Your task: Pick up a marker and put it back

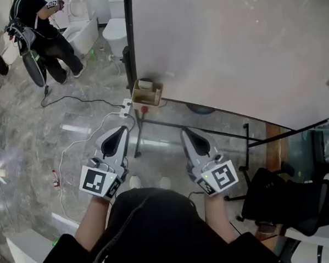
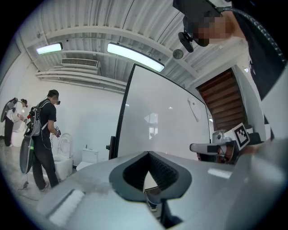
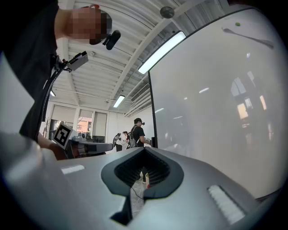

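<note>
Two grippers are sitting level in front of the person's torso, left gripper (image 1: 119, 130) and right gripper (image 1: 186, 131), both with jaws pressing together on nothing. Black office chair (image 1: 283, 199) is standing just right of the right gripper. Further out, cardboard box (image 1: 146, 93) is sitting at the lower left corner of the whiteboard (image 1: 231, 47). Marker is too small to pick out. Thin grey streak (image 3: 247, 37) is showing high on the board, cannot tell if that is it. Far back left, person in black (image 1: 43, 30) is standing beside toilets (image 1: 115, 27).
</note>
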A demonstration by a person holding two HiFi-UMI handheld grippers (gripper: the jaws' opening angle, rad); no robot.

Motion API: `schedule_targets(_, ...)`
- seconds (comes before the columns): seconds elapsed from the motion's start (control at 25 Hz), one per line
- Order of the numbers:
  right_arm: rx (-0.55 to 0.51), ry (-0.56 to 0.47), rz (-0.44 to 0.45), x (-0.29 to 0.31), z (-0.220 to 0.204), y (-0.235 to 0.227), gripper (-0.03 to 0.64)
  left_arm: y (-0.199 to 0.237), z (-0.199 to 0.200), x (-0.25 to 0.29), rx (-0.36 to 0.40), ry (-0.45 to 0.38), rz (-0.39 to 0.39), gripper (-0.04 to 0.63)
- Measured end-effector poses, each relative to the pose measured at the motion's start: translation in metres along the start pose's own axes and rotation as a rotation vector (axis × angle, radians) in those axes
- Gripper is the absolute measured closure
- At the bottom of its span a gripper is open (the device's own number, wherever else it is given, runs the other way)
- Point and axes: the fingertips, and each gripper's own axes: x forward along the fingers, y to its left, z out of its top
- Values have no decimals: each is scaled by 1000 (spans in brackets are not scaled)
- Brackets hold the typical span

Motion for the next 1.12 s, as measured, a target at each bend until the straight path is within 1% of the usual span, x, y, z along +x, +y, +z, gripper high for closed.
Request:
schedule_targets(0.44, -6, 8, -5, 15, -3, 0, 607, 15, -1, 5, -4, -1, -13, 591)
schedule_targets(0.64, 17, 14, -2, 23, -7, 5, 607, 24, -1, 2, -8, -4, -26, 591)
schedule_targets(0.88, 7, 39, -48, 40, -14, 14, 607, 46, -1, -9, -15, -8, -48, 591)
schedule_targets(1.12, 7, 60, -95, 49, -22, 32, 607, 65, -7, -22, -30, 10, -84, 591)
